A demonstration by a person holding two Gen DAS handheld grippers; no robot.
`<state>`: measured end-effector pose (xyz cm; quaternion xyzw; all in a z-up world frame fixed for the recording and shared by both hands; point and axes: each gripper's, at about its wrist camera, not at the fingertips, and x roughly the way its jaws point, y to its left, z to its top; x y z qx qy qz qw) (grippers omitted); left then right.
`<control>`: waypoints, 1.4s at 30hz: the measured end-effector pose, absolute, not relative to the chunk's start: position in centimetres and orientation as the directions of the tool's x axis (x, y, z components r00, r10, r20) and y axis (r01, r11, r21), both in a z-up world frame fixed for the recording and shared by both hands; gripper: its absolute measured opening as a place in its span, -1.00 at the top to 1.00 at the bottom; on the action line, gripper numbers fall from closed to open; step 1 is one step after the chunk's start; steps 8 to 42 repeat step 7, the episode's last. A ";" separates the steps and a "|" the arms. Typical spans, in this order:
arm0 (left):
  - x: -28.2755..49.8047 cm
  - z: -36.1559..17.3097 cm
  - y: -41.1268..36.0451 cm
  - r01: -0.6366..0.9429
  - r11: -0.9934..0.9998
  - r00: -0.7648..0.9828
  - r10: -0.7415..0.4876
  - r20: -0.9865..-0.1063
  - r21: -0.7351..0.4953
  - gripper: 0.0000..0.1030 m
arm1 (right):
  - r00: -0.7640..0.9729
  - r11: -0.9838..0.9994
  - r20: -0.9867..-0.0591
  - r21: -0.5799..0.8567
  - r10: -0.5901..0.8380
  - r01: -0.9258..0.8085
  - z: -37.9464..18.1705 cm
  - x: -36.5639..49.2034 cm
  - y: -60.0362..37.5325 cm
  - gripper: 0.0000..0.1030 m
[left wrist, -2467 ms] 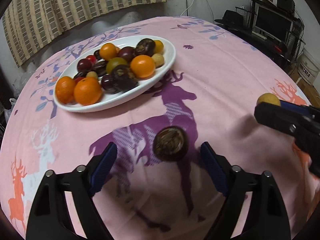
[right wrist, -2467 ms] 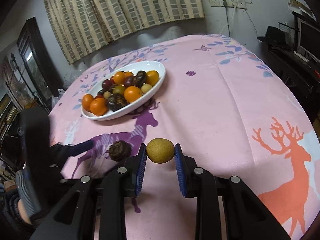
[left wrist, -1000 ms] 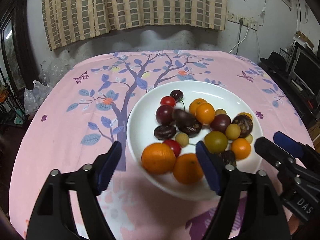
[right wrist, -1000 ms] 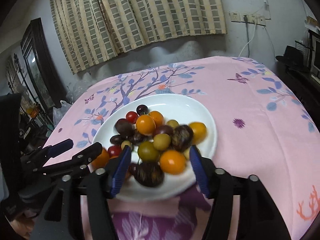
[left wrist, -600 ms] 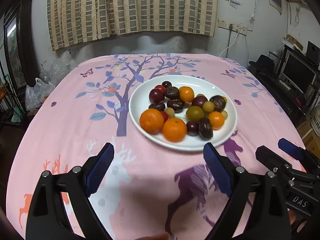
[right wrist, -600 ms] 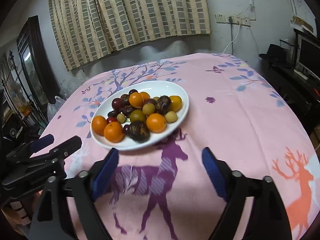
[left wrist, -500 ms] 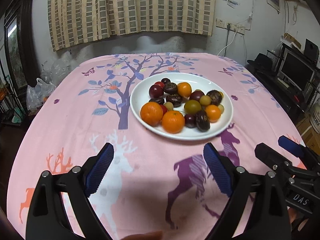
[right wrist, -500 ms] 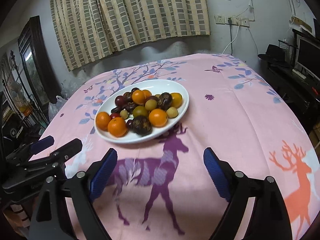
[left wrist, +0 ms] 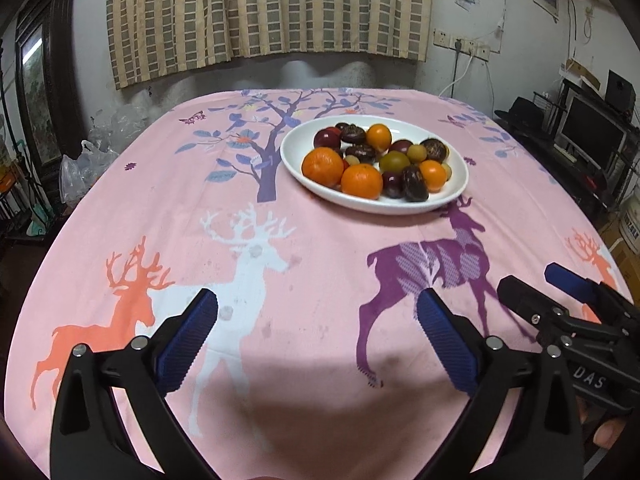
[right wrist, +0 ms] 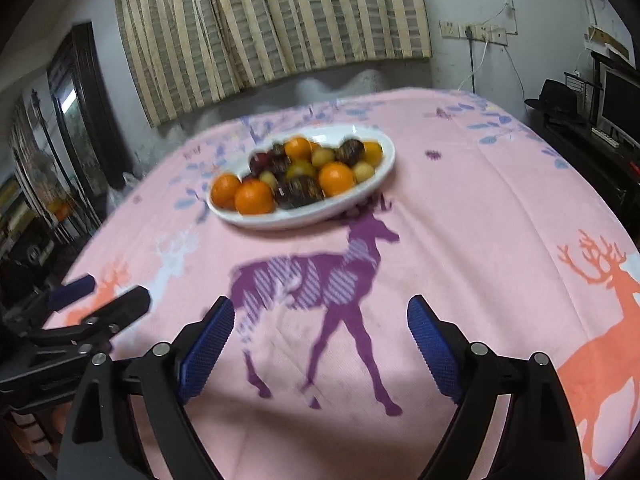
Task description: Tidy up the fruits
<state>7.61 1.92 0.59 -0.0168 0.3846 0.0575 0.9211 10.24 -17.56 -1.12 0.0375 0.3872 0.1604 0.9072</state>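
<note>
A white oval plate (left wrist: 291, 148) (right wrist: 300, 221) sits on the pink deer-print tablecloth at the far middle. It holds several fruits: two oranges (left wrist: 362, 181) (right wrist: 254, 197) at its near left, dark purple fruits (left wrist: 415, 189), and small yellow and red ones. My left gripper (left wrist: 317, 304) hangs over the cloth well short of the plate, its jaws opening with nothing between them. My right gripper (right wrist: 321, 307) is open and empty above the purple deer. Each gripper shows at the edge of the other view: the right gripper (left wrist: 530, 278) and the left gripper (right wrist: 114, 289).
The pink tablecloth (left wrist: 320, 248) covers a rounded table whose edges drop off left and right. Striped curtains (left wrist: 264, 12) hang on the back wall. A desk with a monitor (left wrist: 592, 136) stands at the right, and plastic bags (left wrist: 86, 164) lie on the floor at the left.
Both grippers have drawn back from the plate toward the near side of the table, and their jaws have spread wider. The yellow fruit and the dark fruit seen earlier off the plate are gone from the cloth.
</note>
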 end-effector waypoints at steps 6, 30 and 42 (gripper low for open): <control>7.9 -1.1 3.0 -0.158 0.987 0.700 0.142 -0.700 0.042 -0.90 | 0.638 0.950 -0.707 0.179 0.306 -0.257 -1.4 10.3 -17.4 -0.77; 8.0 -1.2 3.1 -0.160 0.986 0.697 0.149 -0.701 0.051 -0.90 | 0.640 0.952 -0.708 0.173 0.298 -0.252 -1.4 10.3 -17.4 -0.78; 8.0 -1.2 3.1 -0.160 0.986 0.697 0.149 -0.701 0.051 -0.90 | 0.640 0.952 -0.708 0.173 0.298 -0.252 -1.4 10.3 -17.4 -0.78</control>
